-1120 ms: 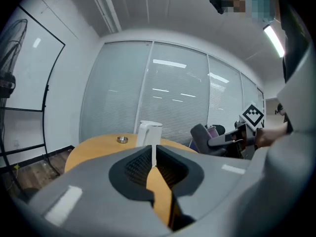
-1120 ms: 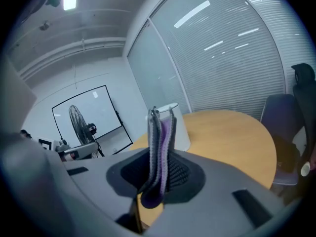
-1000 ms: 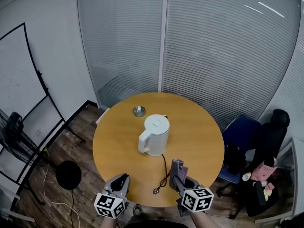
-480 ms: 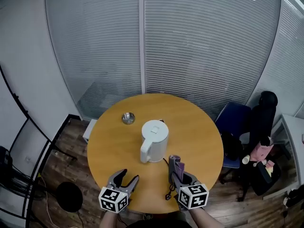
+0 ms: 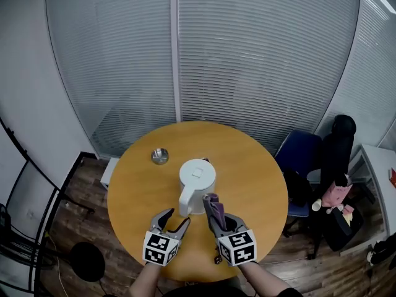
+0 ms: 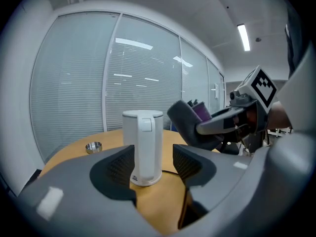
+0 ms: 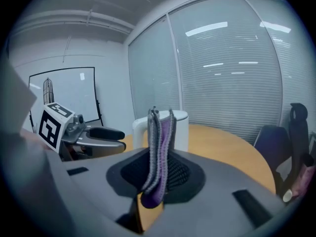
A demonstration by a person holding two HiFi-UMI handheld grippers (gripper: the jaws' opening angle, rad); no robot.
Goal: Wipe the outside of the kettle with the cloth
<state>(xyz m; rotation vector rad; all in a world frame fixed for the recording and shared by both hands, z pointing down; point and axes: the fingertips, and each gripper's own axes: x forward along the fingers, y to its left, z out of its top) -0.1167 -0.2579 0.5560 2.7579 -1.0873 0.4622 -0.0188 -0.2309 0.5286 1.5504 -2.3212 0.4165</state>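
A white electric kettle (image 5: pixel 198 184) stands mid-table with its handle (image 5: pixel 184 202) turned towards me. My left gripper (image 5: pixel 176 218) sits just short of that handle; its jaws have just been opening and stand wide, with nothing between the pads. In the left gripper view the kettle (image 6: pixel 143 147) shows beyond the gap. My right gripper (image 5: pixel 216 210) is shut on a folded grey and purple cloth (image 5: pixel 212 200), held upright close beside the kettle's near right side. The right gripper view has the cloth (image 7: pixel 159 152) in front of the kettle (image 7: pixel 180 127).
The round wooden table (image 5: pixel 260 178) also carries a small metal cup (image 5: pixel 159 156) at the back left and the kettle's black cord (image 5: pixel 218 258) near the front edge. A blue chair (image 5: pixel 297 159) and a black chair (image 5: pixel 337 144) stand to the right. Glass walls with blinds lie behind.
Both grippers have moved forward across the table towards the kettle. The left jaws went from shut to wide open. The cloth stays held in the right gripper.
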